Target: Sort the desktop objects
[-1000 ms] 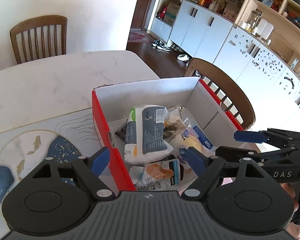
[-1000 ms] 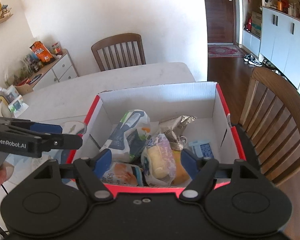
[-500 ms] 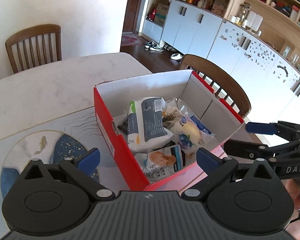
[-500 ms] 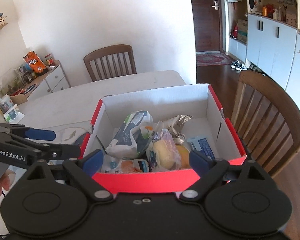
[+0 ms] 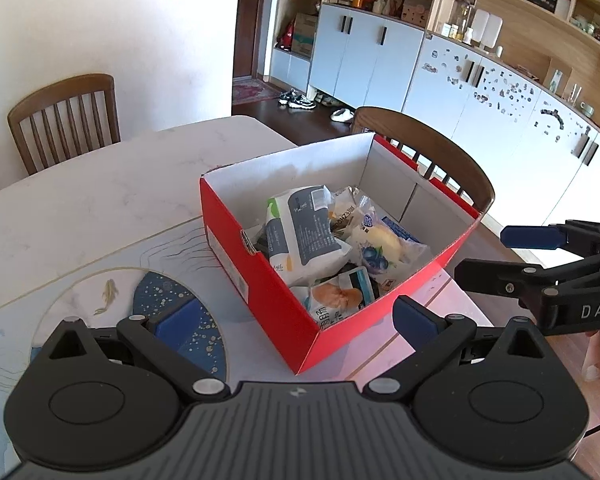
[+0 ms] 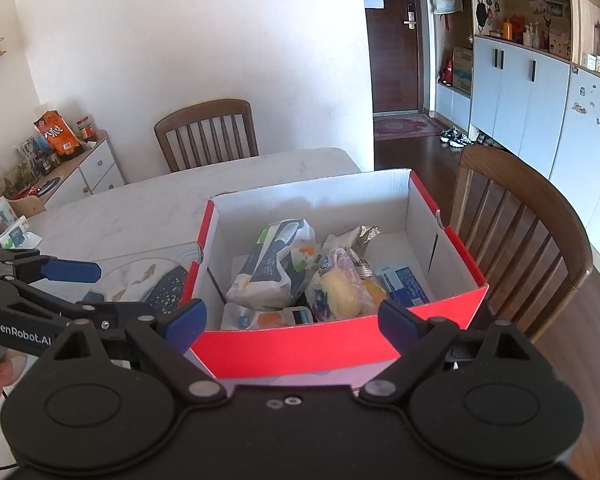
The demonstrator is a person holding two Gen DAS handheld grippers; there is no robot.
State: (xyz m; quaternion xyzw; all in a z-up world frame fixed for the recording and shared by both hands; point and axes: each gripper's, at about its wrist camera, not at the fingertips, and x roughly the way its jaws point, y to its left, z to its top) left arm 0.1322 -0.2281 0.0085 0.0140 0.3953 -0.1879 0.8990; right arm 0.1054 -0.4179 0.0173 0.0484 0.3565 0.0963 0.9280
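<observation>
- The left hand-held gripper [image 5: 296, 322] was matte black, with blue finger pads [image 5: 414, 318], silver screws and two round discs.
- The right hand-held gripper [image 6: 292, 318] matched it; its side read "DAS", the left's "GenRobot.AI".
- Bare skin showed at both handles.

- wooden chair [image 6: 206, 133] way out ahead of the tool, behind the table [image 6: 148, 204]
- another chair [image 6: 516, 240] off to its right
- fish-print mat [image 5: 100, 304] near its left fingertip

Box [image 6: 332, 350] red outside, white inside; grey-white snack bag [image 5: 300, 236]; placemat [image 5: 100, 304] white, navy speckled, gold fish.
</observation>
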